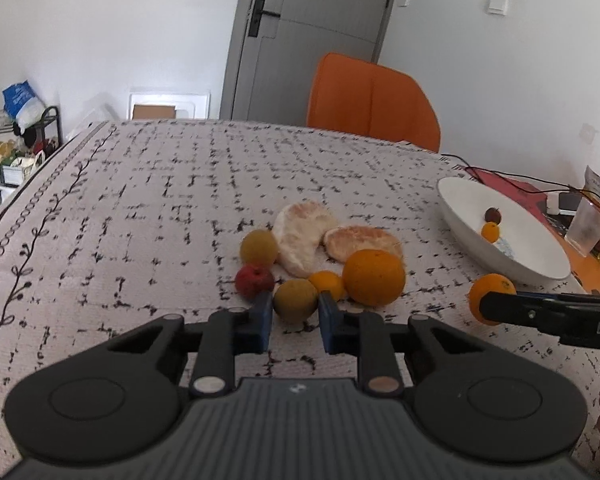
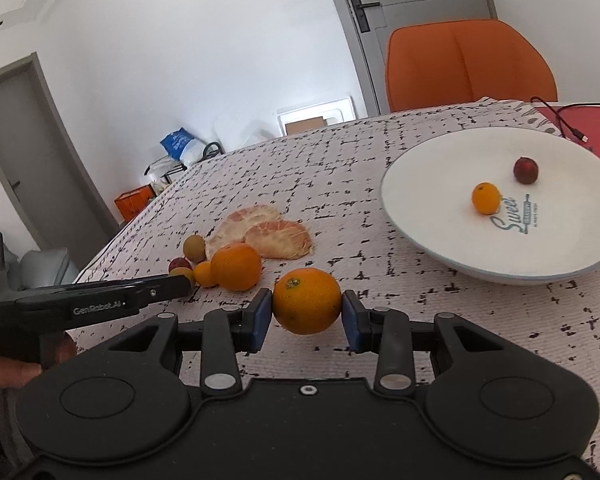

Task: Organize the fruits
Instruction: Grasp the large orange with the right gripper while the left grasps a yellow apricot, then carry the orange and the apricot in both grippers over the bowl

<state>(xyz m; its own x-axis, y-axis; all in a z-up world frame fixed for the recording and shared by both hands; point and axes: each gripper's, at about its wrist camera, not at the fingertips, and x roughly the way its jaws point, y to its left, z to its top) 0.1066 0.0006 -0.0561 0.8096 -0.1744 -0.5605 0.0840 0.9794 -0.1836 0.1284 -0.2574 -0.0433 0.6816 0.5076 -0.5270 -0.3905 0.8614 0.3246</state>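
My left gripper (image 1: 295, 312) has its blue pads on both sides of a yellow-green round fruit (image 1: 295, 300) on the tablecloth; whether they press it I cannot tell. Around it lie a red fruit (image 1: 254, 280), another yellow-green fruit (image 1: 259, 247), a small orange fruit (image 1: 327, 284), a big orange (image 1: 374, 278) and two peeled pomelo pieces (image 1: 300, 236). My right gripper (image 2: 306, 312) is shut on an orange (image 2: 307, 301), held just above the table. The white bowl (image 2: 440, 184) holds a small orange fruit (image 2: 486, 198) and a dark red fruit (image 2: 526, 170).
An orange chair (image 1: 372, 100) stands behind the table's far edge. Past the bowl lie a red mat with cables (image 2: 572, 120) and a plastic cup (image 1: 588, 228). The left gripper's body (image 2: 100, 300) reaches in from the left in the right wrist view.
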